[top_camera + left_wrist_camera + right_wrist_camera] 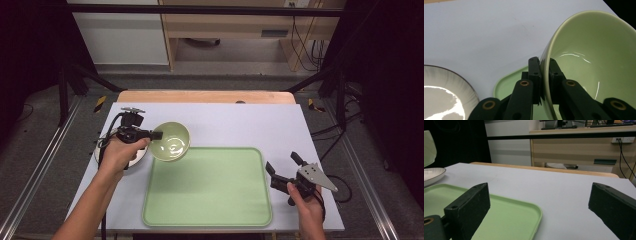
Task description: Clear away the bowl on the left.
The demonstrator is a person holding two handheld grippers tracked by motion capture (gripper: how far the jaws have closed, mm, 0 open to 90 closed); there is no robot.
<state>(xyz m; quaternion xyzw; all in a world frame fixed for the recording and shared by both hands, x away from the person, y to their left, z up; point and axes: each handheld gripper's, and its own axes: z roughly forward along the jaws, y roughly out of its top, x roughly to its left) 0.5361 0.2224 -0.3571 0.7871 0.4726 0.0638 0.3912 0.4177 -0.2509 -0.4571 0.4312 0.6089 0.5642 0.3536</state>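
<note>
A pale green bowl (171, 141) hangs tilted above the far left corner of the green tray (210, 200). My left gripper (156, 135) is shut on its rim. In the left gripper view the two jaws pinch the bowl's wall (584, 50), one inside and one outside, at my left gripper (544, 65). My right gripper (282, 163) stands open to the right of the tray, held in a hand, nothing between its jaws. In the right gripper view my right gripper (539, 205) looks over the tray's corner (524, 207), and the bowl (429, 147) shows at the far left.
A white plate (136, 159) with a dark rim lies on the table left of the tray, under my left hand; the same plate (446, 95) is in the left gripper view. The white table top (240, 125) stretches behind the tray.
</note>
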